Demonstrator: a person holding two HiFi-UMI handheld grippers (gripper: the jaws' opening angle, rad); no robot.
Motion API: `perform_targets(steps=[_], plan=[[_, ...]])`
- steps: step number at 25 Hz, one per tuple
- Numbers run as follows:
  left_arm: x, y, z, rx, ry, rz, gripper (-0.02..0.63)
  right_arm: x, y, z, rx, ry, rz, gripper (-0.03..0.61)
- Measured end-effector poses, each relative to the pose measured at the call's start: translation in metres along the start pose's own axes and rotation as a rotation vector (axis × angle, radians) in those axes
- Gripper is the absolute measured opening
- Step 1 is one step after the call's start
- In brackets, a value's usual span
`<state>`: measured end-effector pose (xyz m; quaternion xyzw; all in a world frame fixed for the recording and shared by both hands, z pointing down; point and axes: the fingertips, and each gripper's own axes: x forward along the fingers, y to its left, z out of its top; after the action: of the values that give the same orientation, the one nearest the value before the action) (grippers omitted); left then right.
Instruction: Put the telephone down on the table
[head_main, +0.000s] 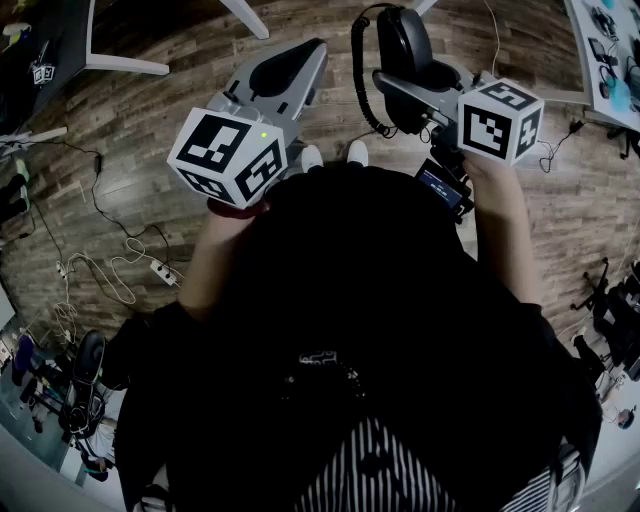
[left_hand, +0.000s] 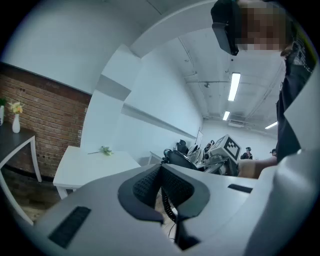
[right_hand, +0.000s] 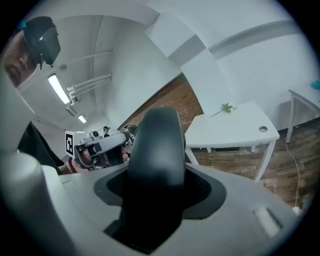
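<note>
Mid-carry, the right hand-held gripper (right_hand: 156, 172) pinched the telephone (right_hand: 155, 140) between its jaws, the left hand-held gripper (left_hand: 161, 169) beside it pressed together and empty; next, it likely needed bringing over the white tabletop (right_hand: 235, 127) ahead and lowering there.

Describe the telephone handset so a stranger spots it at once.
Over the wood-plank floor, find the right gripper, at the head view's right. Its jaws clamp the telephone handset: black, rounded, the only thing trailing a coiled cord.
</note>
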<state>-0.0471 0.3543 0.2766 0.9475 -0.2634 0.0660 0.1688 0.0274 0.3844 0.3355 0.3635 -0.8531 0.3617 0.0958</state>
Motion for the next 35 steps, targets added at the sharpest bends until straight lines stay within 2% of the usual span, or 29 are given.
perform_targets(steps=[6, 14, 23, 35], plan=[[-0.004, 0.002, -0.002, 0.010, 0.007, 0.036, 0.006, -0.005, 0.004, 0.003, -0.032, -0.007, 0.016, 0.274], [0.003, -0.011, -0.007, 0.019, 0.016, 0.030, 0.006, -0.006, 0.010, 0.007, -0.038, -0.016, 0.082, 0.275], [0.032, -0.039, 0.000, 0.051, 0.014, 0.071, 0.006, -0.040, -0.019, 0.008, -0.031, -0.027, 0.121, 0.275], [0.032, -0.037, -0.014, 0.048, 0.039, 0.094, 0.006, -0.043, -0.034, -0.002, 0.017, -0.045, 0.123, 0.275]])
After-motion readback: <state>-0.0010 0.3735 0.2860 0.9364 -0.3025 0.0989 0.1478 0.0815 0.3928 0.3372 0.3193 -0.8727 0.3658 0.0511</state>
